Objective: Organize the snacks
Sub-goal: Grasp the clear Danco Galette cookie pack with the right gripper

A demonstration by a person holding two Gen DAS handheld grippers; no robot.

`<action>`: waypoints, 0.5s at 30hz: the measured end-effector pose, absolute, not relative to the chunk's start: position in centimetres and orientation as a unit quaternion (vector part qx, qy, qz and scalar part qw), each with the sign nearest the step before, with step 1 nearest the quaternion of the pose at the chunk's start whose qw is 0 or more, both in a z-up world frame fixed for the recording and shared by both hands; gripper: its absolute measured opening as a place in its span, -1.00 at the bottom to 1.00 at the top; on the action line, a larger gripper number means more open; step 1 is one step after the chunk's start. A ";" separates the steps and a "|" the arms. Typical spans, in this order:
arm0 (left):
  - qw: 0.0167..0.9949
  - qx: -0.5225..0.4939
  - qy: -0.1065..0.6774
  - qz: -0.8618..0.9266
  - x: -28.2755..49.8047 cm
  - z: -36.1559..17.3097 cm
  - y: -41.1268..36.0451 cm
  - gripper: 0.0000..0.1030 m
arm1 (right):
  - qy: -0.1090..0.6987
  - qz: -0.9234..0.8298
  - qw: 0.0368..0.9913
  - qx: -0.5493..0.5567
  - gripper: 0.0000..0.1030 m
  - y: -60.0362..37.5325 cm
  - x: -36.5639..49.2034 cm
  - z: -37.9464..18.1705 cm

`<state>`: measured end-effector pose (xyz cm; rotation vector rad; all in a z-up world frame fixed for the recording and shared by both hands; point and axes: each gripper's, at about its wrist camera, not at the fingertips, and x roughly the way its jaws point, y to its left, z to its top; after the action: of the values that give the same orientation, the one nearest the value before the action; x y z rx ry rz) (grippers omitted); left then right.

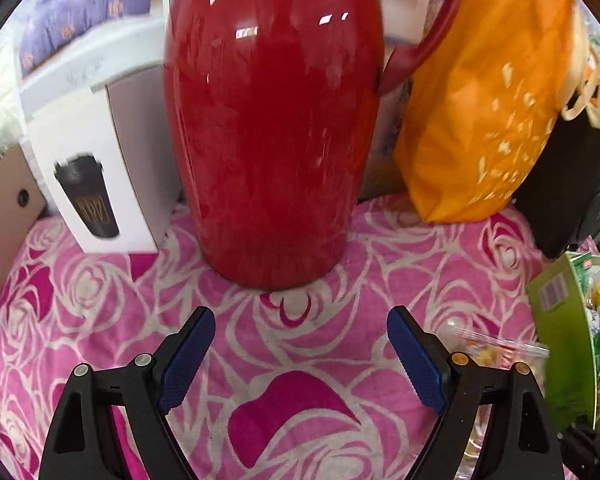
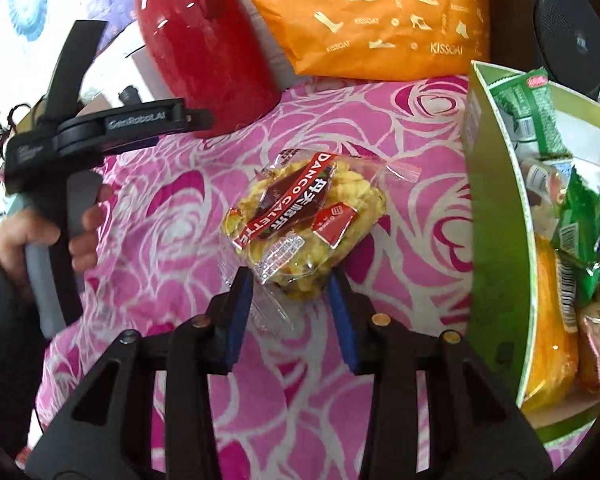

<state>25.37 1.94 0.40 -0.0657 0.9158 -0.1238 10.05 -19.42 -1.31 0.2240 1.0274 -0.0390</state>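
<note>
Facing the red thermos jug (image 1: pixel 274 120) in the left wrist view, the left gripper (image 1: pixel 300 352) is held spread wide over the pink rose-patterned cloth (image 1: pixel 100 320), with nothing between its blue pads. A white cup box (image 1: pixel 100 168) stands left of the jug and an orange bag (image 1: pixel 484 120) right of it, along the cloth's far edge. Only a corner of the clear snack wrapper (image 1: pixel 500 350) is seen by the right finger, next to the green snack box (image 1: pixel 560 344) at the cloth's right edge.

In the right wrist view, the Danco galette packet (image 2: pixel 300 224) is seen lying flat near the middle of the cloth, just left of the green snack box (image 2: pixel 496 240). The right gripper (image 2: pixel 290 292) is part-closed about the packet's near end; firm contact cannot be confirmed. The packet is judged light, crinkly, slippery and brittle inside, so a gentle pinch across the biscuit body is advised. Its long axis runs from the near end toward the far right, the red label band lying diagonally. The left gripper (image 2: pixel 196 116) is seen held by a hand (image 2: pixel 48 236).
</note>
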 end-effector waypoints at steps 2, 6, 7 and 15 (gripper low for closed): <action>0.891 -0.058 0.445 -0.061 24.7 0.4 3.2 0.74 | 0.495 -0.016 0.863 0.099 -0.19 -19.2 10.0 -1.3; 0.896 -0.054 0.439 -0.039 22.4 1.1 6.5 0.74 | 0.495 -0.010 0.863 0.102 -0.17 -19.0 10.2 -1.6; 0.897 -0.051 0.438 -0.035 21.6 1.3 7.6 0.74 | 0.493 -0.011 0.864 0.102 -0.17 -18.9 10.4 -1.7; 0.879 -0.086 0.462 -0.080 17.3 1.2 10.9 0.73 | 0.499 0.077 0.856 0.108 -0.20 -16.5 11.0 -2.5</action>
<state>17.29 10.87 1.20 -0.1790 0.9637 -0.1669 11.04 -16.55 -2.53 0.2276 1.0493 0.1609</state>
